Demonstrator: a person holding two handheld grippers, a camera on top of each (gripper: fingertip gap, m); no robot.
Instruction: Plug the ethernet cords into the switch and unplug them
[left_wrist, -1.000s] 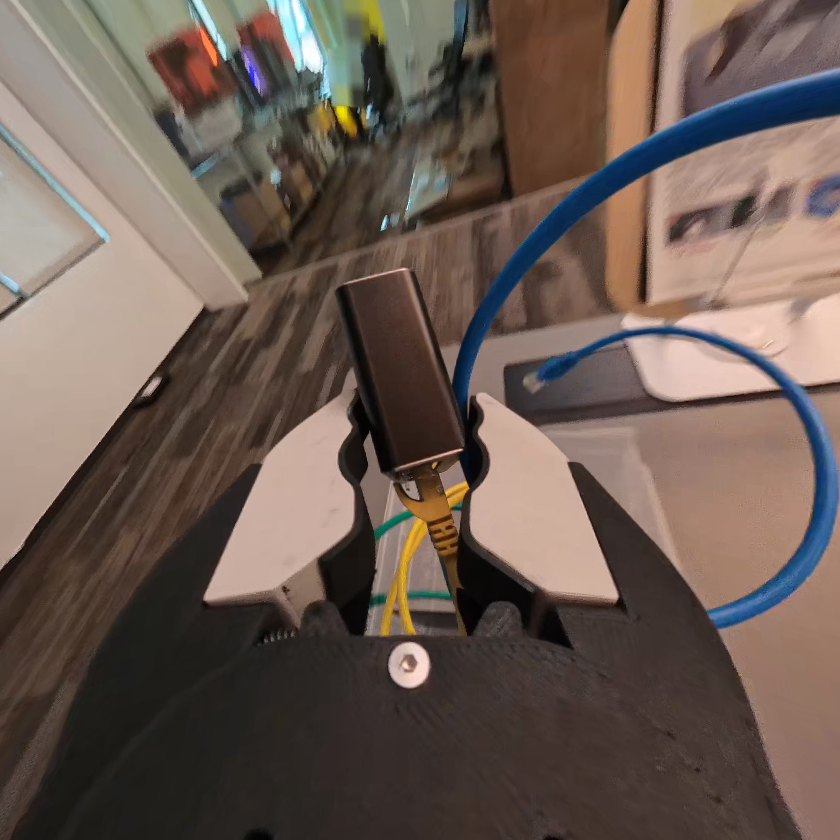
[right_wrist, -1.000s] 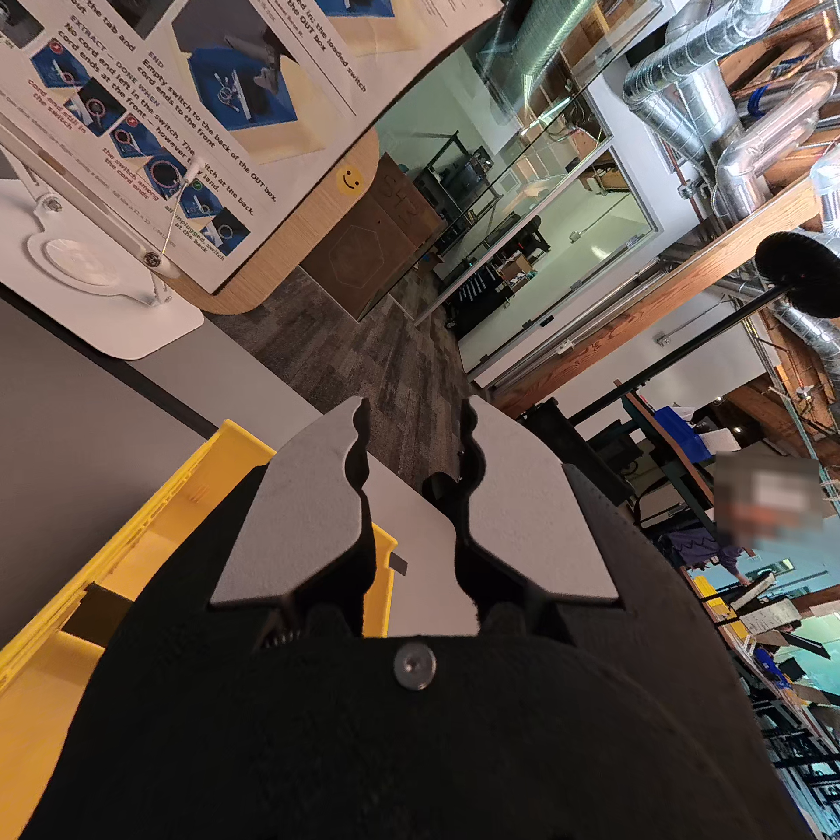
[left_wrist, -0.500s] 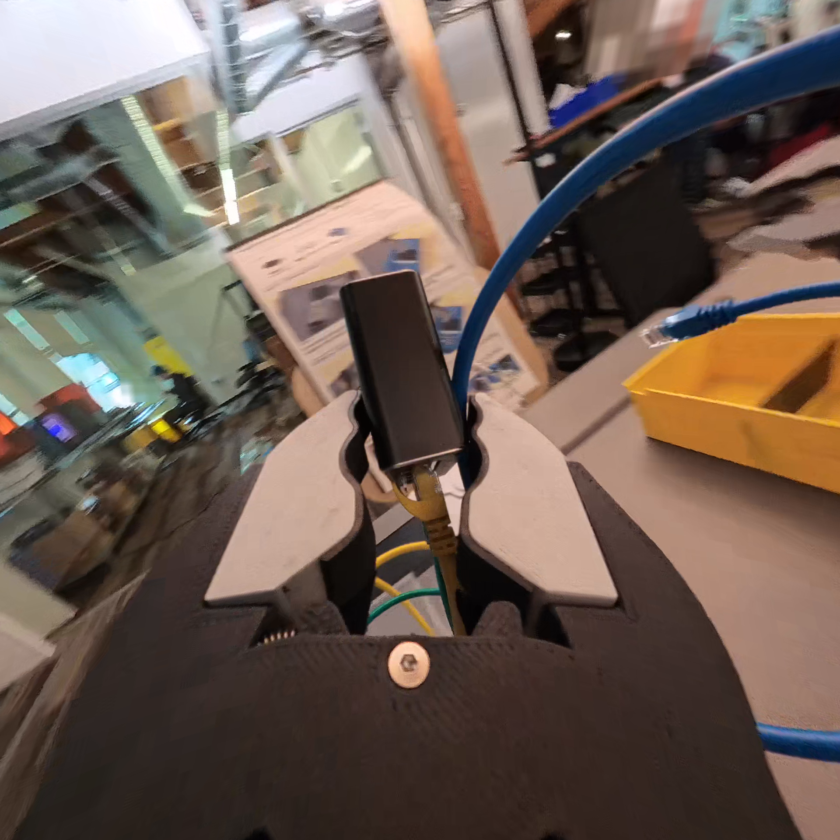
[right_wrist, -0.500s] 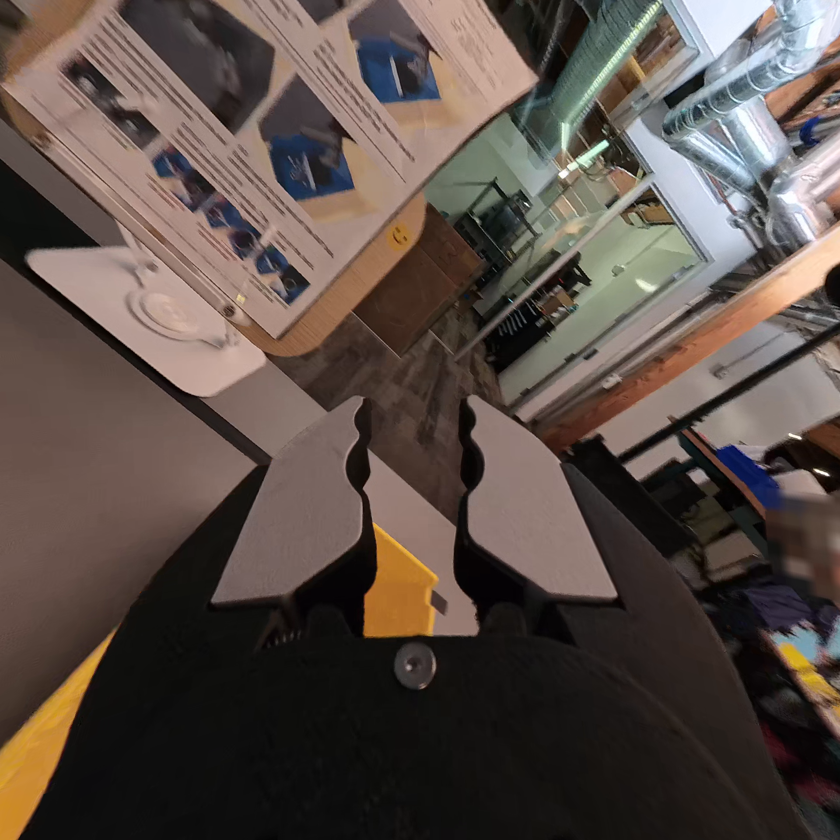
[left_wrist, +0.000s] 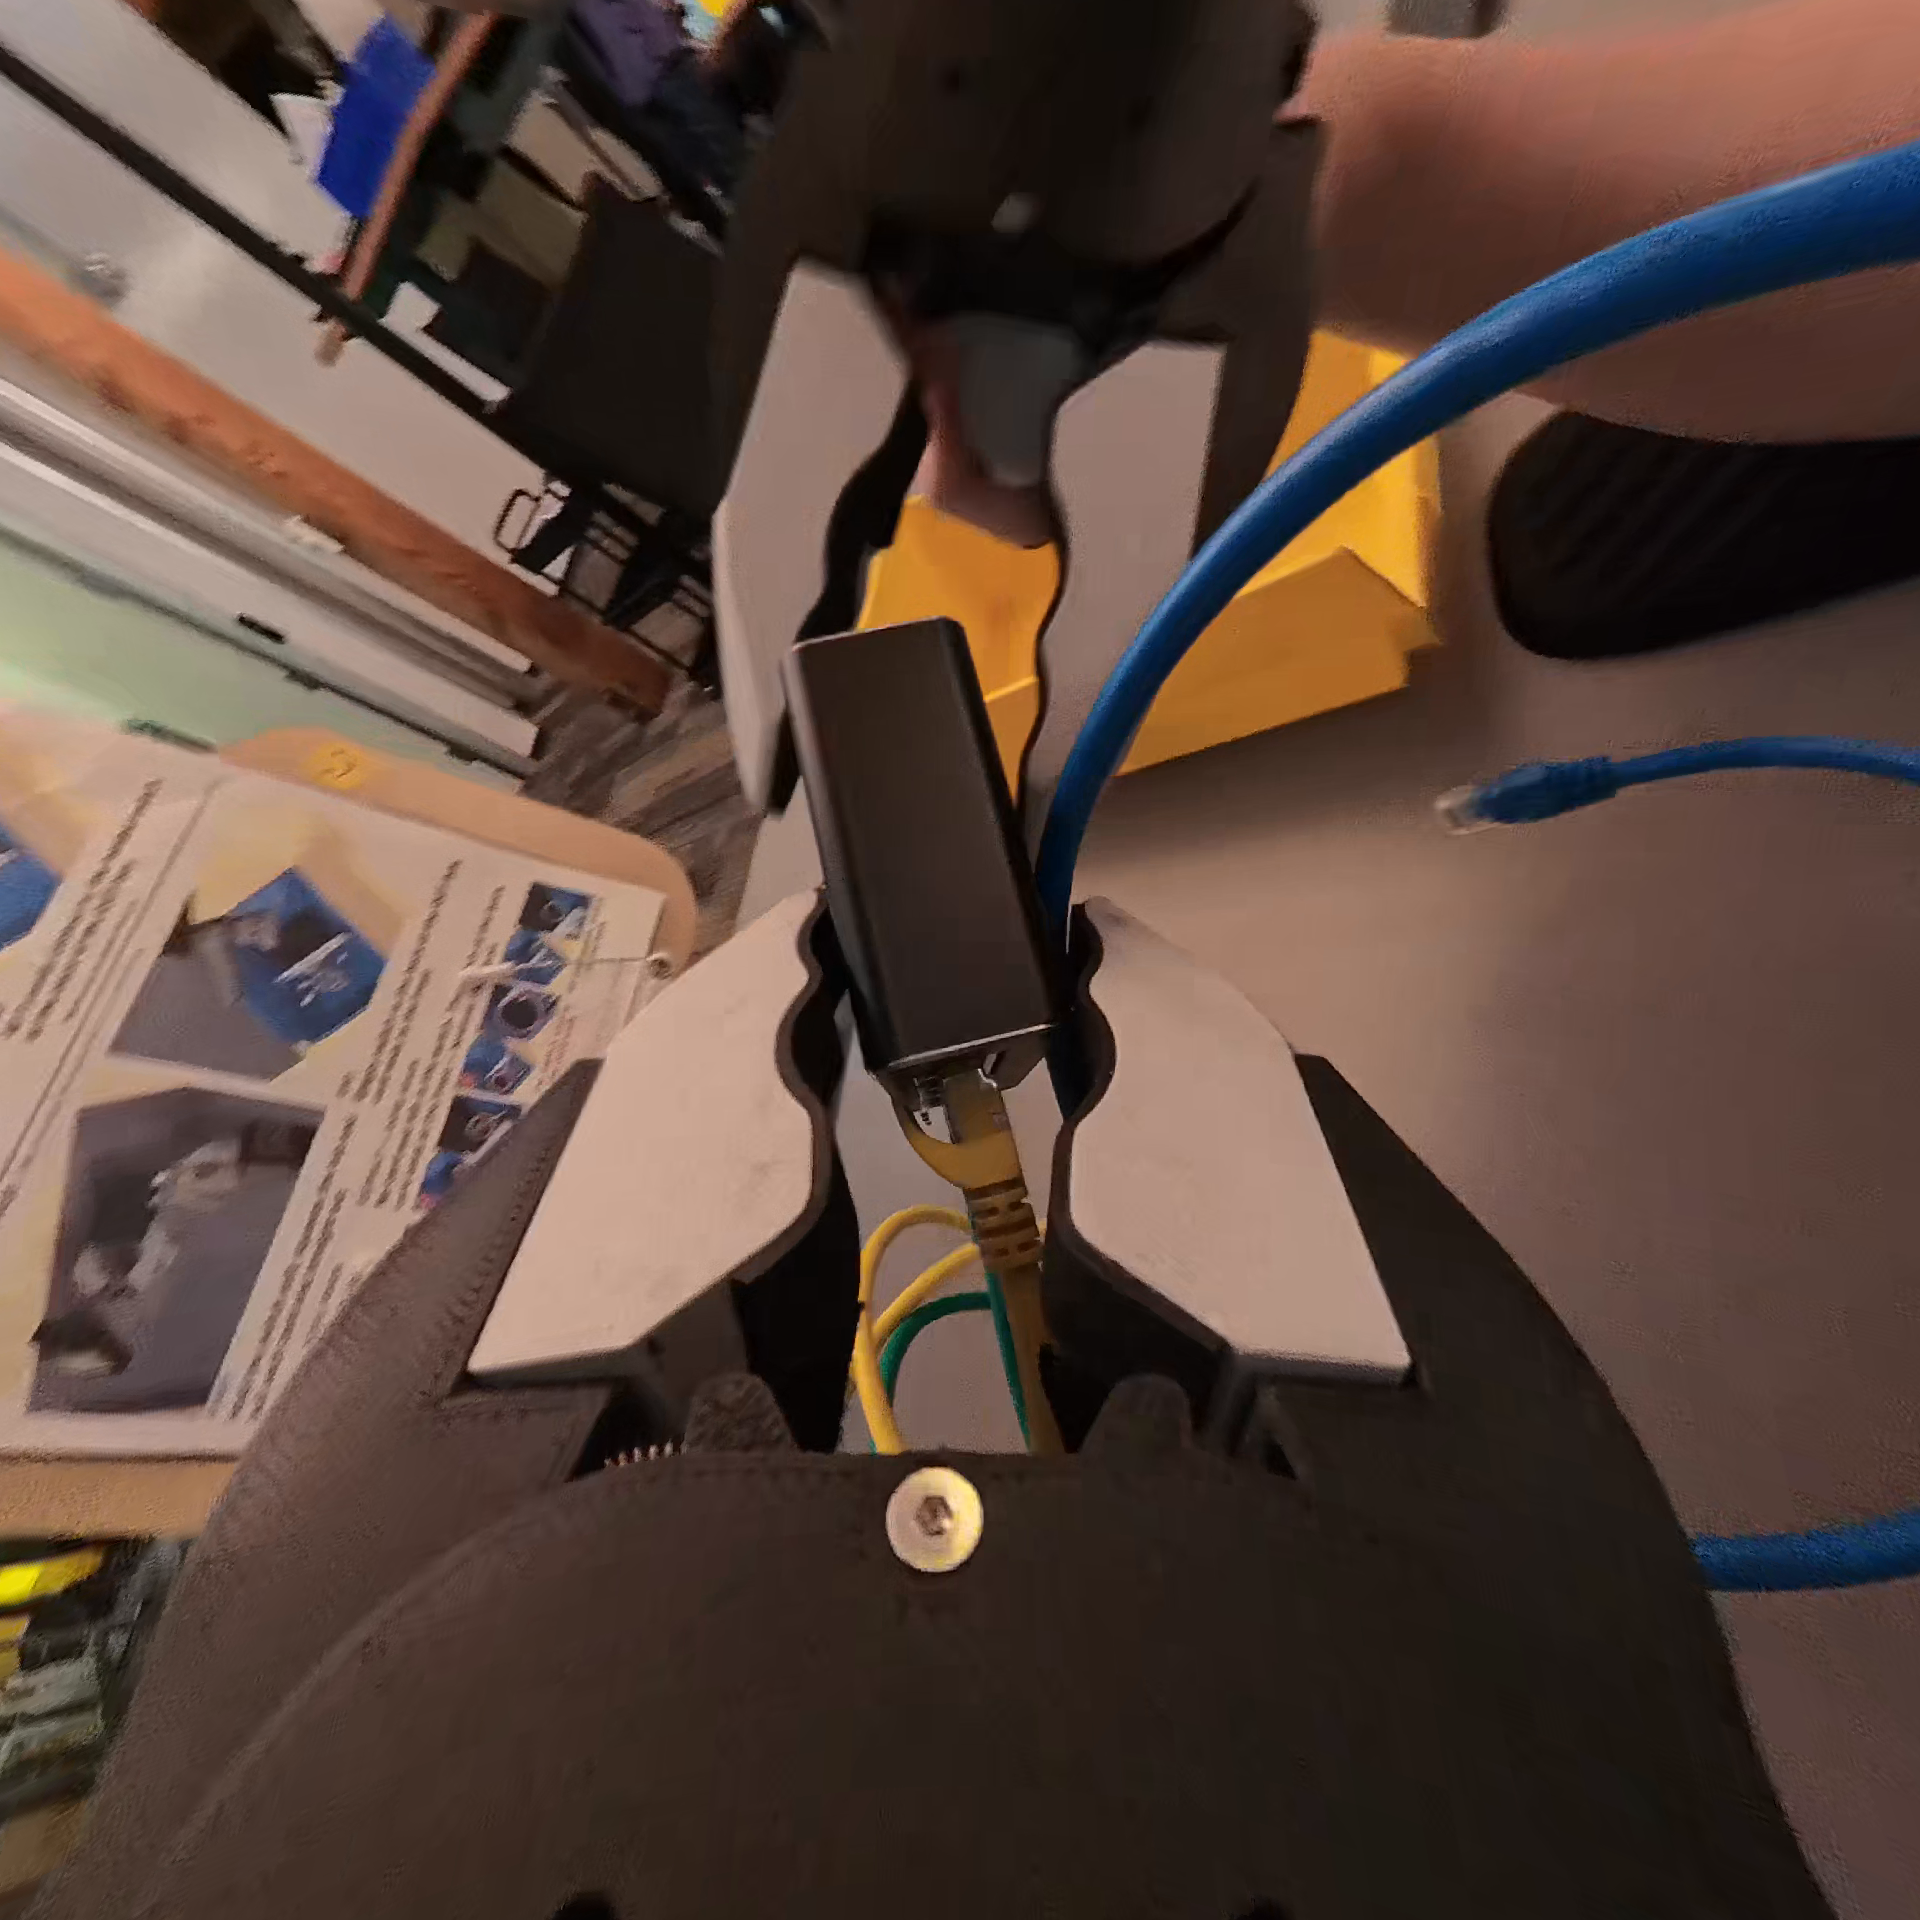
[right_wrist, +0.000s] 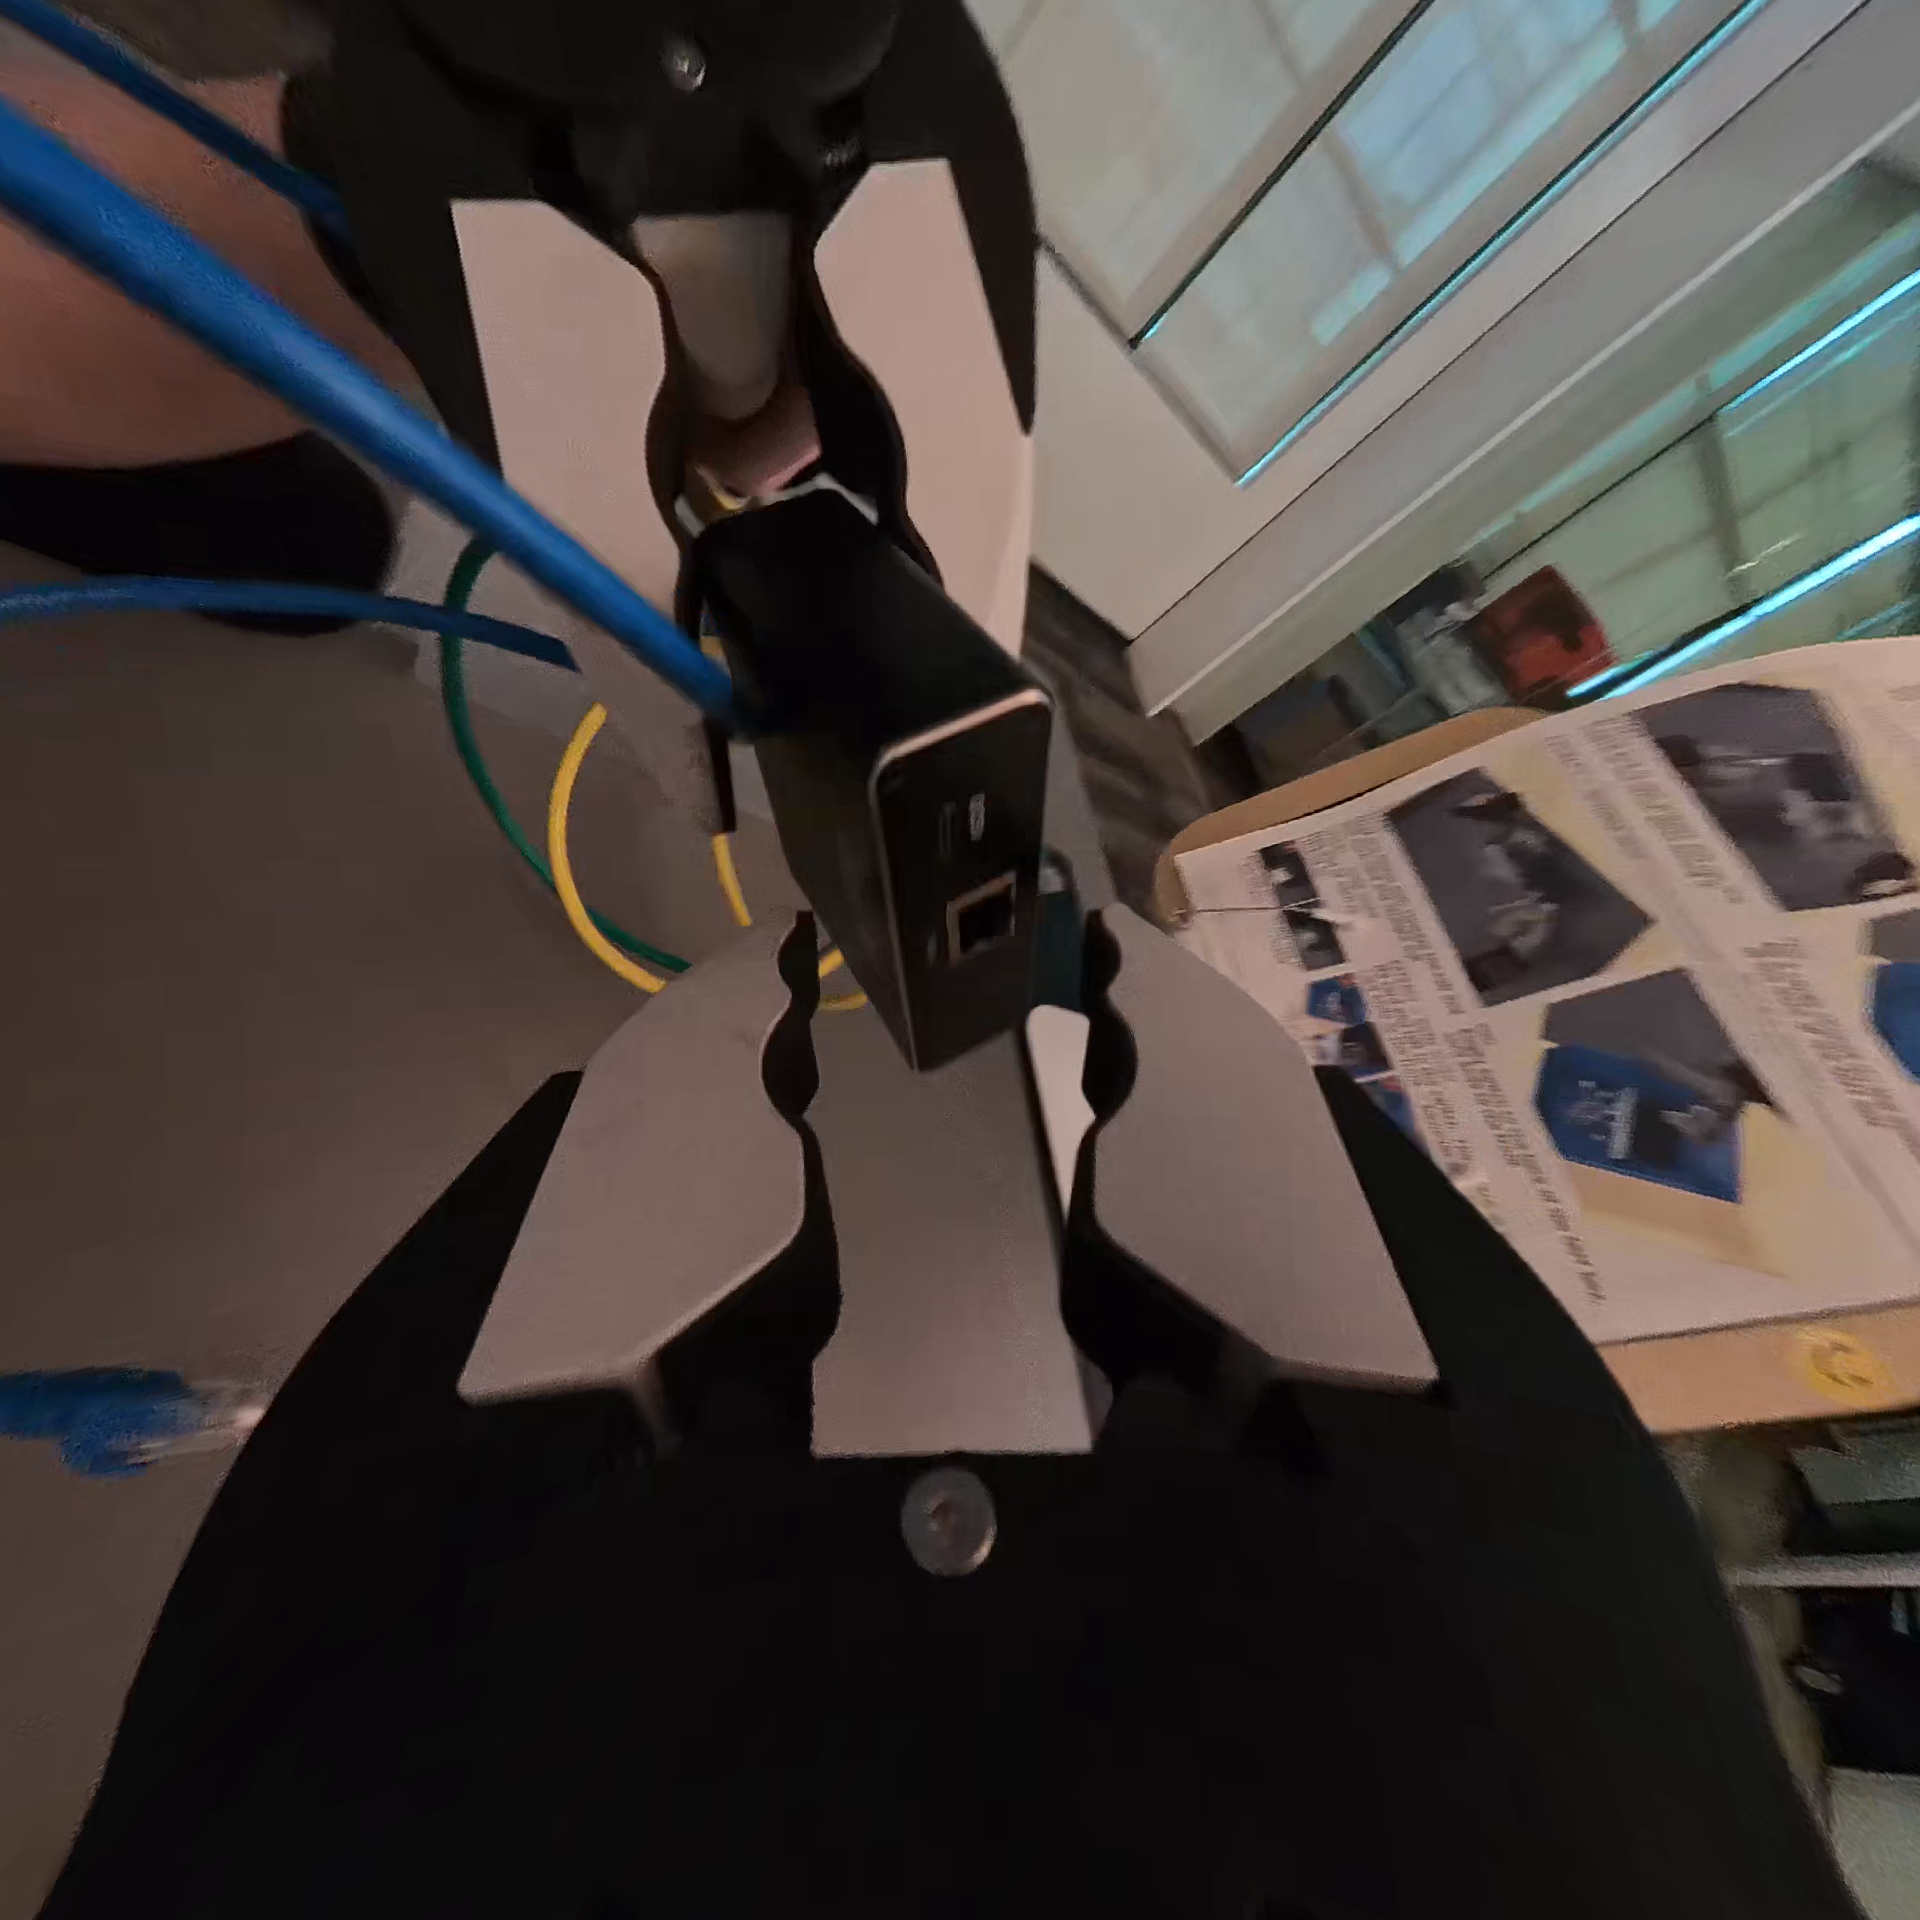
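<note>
Together, left claw (left_wrist: 945, 997) grips one switch (left_wrist: 920, 842) (three cords: blue, yellow, green); right claw (right_wrist: 940, 997) gapes.

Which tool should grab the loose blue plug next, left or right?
Right. The right tool is open and empty, while the left tool is shut on the switch; the blue plug hangs free.

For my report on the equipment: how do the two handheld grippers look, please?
Both look alike. The left gripper and the right gripper each have a textured black body, one silver screw at its centre, and two flat grey fingers with wavy black inner edges.
</note>
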